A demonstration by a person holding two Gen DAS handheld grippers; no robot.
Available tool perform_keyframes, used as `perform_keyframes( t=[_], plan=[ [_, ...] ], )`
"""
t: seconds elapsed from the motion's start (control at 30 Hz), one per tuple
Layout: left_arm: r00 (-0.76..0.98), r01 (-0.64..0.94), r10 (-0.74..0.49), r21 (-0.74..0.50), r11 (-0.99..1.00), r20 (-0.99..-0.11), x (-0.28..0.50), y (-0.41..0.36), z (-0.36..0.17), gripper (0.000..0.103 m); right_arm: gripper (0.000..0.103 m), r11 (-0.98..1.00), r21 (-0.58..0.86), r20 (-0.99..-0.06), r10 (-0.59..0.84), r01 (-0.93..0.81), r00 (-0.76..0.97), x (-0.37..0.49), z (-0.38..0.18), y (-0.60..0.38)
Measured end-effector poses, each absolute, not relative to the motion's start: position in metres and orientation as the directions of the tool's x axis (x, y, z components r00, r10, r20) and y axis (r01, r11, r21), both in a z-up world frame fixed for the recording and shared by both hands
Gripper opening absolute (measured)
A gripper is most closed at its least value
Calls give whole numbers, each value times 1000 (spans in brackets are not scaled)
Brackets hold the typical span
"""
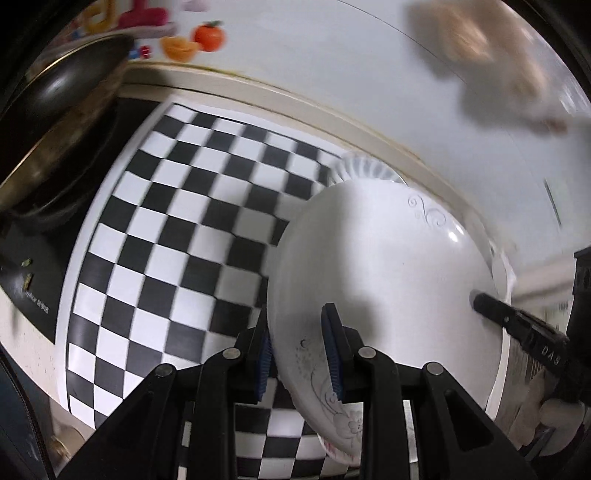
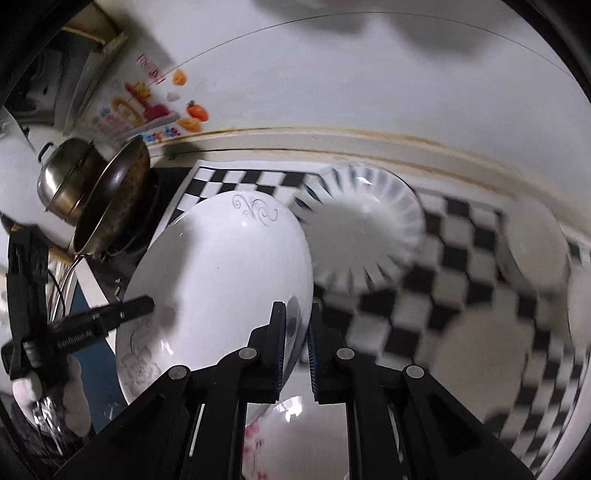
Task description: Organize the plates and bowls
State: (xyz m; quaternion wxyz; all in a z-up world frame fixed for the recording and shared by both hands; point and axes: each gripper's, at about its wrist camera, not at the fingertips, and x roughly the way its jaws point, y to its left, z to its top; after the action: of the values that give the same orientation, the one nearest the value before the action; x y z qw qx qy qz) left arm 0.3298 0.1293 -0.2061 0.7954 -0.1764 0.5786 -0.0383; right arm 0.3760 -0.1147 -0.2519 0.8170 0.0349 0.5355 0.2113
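A large white plate with grey scroll and flower decoration (image 1: pixel 384 266) is held tilted above the checkered mat (image 1: pixel 177 229). My left gripper (image 1: pixel 300 354) is shut on its near-left rim. My right gripper (image 2: pixel 297 347) is shut on the opposite rim of the same plate (image 2: pixel 221 266); its finger shows in the left wrist view (image 1: pixel 491 306). A fluted white plate with dark-edged ribs (image 2: pixel 365 229) lies on the mat behind, also visible in the left wrist view (image 1: pixel 364 170). Another plate with pink flowers (image 2: pixel 295 435) sits under the right gripper.
A dark frying pan (image 2: pixel 114 199) and a steel pot (image 2: pixel 62 184) stand at the left on a black stove. More white dishes (image 2: pixel 535 236) lie blurred at the right of the mat (image 2: pixel 461 266). A white wall with fruit stickers (image 1: pixel 208 35) runs behind.
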Motion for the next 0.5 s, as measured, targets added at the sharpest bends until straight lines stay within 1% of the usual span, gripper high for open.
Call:
perform_keyframes(
  t=[0.1, 0.27, 0.5],
  plan=[
    [290, -93, -291, -329, 940, -912, 319, 112, -215, 23, 13, 922, 303, -859, 374, -241, 351, 335, -264, -141],
    [211, -22, -303, -314, 949, -929, 305, 83, -240, 23, 13, 935, 336, -870, 354, -112, 342, 277, -301, -176],
    [148, 55, -280, -275, 960, -948, 294, 49, -264, 23, 13, 938, 346, -881, 329, -10, 340, 240, -337, -202]
  ],
)
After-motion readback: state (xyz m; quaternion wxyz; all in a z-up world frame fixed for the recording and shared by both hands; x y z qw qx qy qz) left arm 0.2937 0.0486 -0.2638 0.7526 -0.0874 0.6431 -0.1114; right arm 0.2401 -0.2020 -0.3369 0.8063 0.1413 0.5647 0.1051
